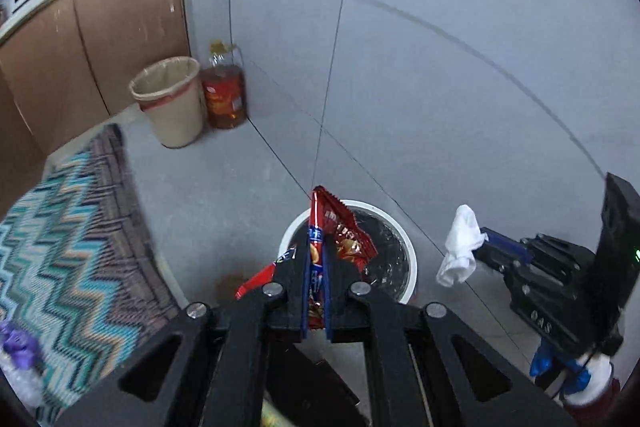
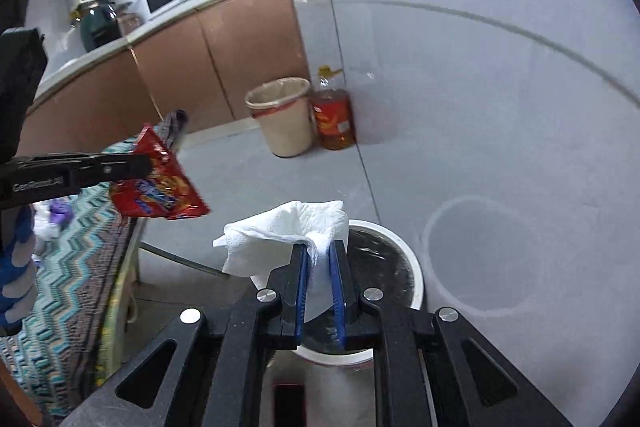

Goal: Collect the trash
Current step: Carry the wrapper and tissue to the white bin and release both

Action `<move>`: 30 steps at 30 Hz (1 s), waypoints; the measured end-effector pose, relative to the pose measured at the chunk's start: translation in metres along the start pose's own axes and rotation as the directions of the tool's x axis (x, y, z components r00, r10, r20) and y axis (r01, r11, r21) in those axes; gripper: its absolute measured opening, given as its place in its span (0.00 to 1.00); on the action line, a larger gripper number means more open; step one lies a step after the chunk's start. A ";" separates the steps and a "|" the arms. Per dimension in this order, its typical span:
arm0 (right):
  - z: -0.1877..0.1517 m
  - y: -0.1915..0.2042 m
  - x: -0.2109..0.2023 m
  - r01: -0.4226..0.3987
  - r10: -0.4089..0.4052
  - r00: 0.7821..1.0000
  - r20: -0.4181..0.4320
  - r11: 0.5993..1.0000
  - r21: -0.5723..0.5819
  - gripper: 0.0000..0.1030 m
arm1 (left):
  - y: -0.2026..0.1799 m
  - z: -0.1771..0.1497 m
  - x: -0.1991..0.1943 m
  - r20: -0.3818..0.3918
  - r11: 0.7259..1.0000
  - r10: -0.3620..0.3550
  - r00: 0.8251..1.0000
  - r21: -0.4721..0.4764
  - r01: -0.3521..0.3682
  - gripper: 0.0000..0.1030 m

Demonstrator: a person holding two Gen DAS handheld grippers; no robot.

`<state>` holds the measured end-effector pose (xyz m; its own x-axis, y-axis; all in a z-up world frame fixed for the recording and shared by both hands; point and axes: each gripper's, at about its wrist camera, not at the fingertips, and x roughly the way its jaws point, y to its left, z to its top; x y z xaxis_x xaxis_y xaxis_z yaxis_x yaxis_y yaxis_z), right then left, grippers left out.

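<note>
Nearest us, our left gripper [image 1: 316, 259] is clenched on a red snack bag [image 1: 340, 231], and our right gripper [image 2: 318, 259] pinches a crumpled white tissue [image 2: 280, 231]. We hold both above the white bin [image 2: 416, 267] with its dark liner, likely so each piece drops straight in once let go. The bag hangs over the bin's near rim, the tissue beside its edge. A second beige bin [image 1: 172, 103] and an oil bottle [image 1: 224, 95] stand well apart by the wall; a zigzag rug [image 1: 72, 227] lies left. Nothing blocks the drop.
</note>
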<state>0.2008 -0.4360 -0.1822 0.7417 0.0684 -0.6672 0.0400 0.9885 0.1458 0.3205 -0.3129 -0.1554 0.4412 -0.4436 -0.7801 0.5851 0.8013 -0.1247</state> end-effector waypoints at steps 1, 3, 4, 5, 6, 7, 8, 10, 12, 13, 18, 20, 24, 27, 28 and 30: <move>0.001 -0.003 0.005 0.005 -0.005 1.000 -0.007 1.000 0.000 0.12 | -0.002 0.004 0.013 -0.014 1.000 -0.004 1.000 -0.007 0.003 0.05; 0.003 -0.009 0.016 0.016 -0.016 1.000 -0.024 1.000 -0.005 0.12 | -0.004 0.009 0.033 -0.034 1.000 -0.006 0.999 -0.013 0.005 0.05; 0.004 -0.011 0.022 0.021 -0.021 0.999 -0.033 1.000 -0.008 0.12 | -0.005 0.011 0.040 -0.043 1.000 -0.006 0.999 -0.015 0.005 0.05; 0.005 -0.013 0.028 0.025 -0.026 0.999 -0.043 1.000 -0.010 0.12 | -0.006 0.013 0.052 -0.058 1.000 -0.004 0.998 -0.019 0.003 0.05; 0.006 -0.014 0.033 0.030 -0.031 0.998 -0.051 0.999 -0.013 0.12 | -0.007 0.014 0.059 -0.067 1.000 -0.007 0.998 -0.025 0.005 0.05; 0.006 -0.017 0.037 0.033 -0.034 0.998 -0.058 0.999 -0.013 0.12 | -0.007 0.014 0.065 -0.076 0.999 -0.012 0.997 -0.033 0.010 0.05; 0.006 -0.017 0.041 0.034 -0.035 0.997 -0.064 0.999 -0.011 0.12 | -0.006 0.015 0.073 -0.086 0.999 -0.019 0.996 -0.049 0.015 0.06; 0.006 -0.019 0.049 0.039 -0.039 0.996 -0.077 0.999 -0.010 0.12 | -0.004 0.016 0.083 -0.099 0.997 -0.032 0.995 -0.068 0.025 0.06; 0.006 -0.022 0.057 0.043 -0.044 0.995 -0.090 0.999 -0.008 0.13 | -0.003 0.017 0.092 -0.112 0.996 -0.043 0.993 -0.082 0.034 0.06; 0.005 -0.022 0.060 0.047 -0.048 0.994 -0.095 0.999 -0.007 0.16 | -0.003 0.017 0.096 -0.119 0.995 -0.047 0.992 -0.089 0.037 0.06; 0.003 -0.029 0.075 0.067 -0.067 0.990 -0.124 0.998 -0.005 0.26 | 0.001 0.019 0.113 -0.146 0.991 -0.073 0.987 -0.119 0.055 0.06; 0.002 -0.030 0.078 0.075 -0.074 0.989 -0.132 0.997 0.000 0.29 | 0.004 0.020 0.118 -0.155 0.989 -0.087 0.984 -0.134 0.066 0.07; -0.003 -0.032 0.077 0.086 -0.084 0.987 -0.139 0.996 0.009 0.31 | 0.006 0.022 0.122 -0.159 0.985 -0.106 0.982 -0.150 0.082 0.07; -0.006 -0.033 0.072 0.092 -0.089 0.987 -0.136 0.996 0.015 0.32 | 0.005 0.023 0.124 -0.162 0.984 -0.112 0.980 -0.152 0.087 0.07; -0.007 -0.033 0.069 0.095 -0.092 0.987 -0.134 0.995 0.016 0.33 | 0.004 0.023 0.125 -0.164 0.984 -0.114 0.980 -0.154 0.088 0.07; -0.008 -0.033 0.063 0.099 -0.096 0.987 -0.128 0.995 0.017 0.34 | 0.003 0.023 0.125 -0.168 0.984 -0.117 0.979 -0.155 0.091 0.07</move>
<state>0.2409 -0.4635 -0.2350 0.6423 -0.0105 -0.7663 0.1249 0.9880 0.0911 0.3931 -0.3752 -0.2397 0.2493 -0.4607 -0.8518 0.5104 0.8100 -0.2887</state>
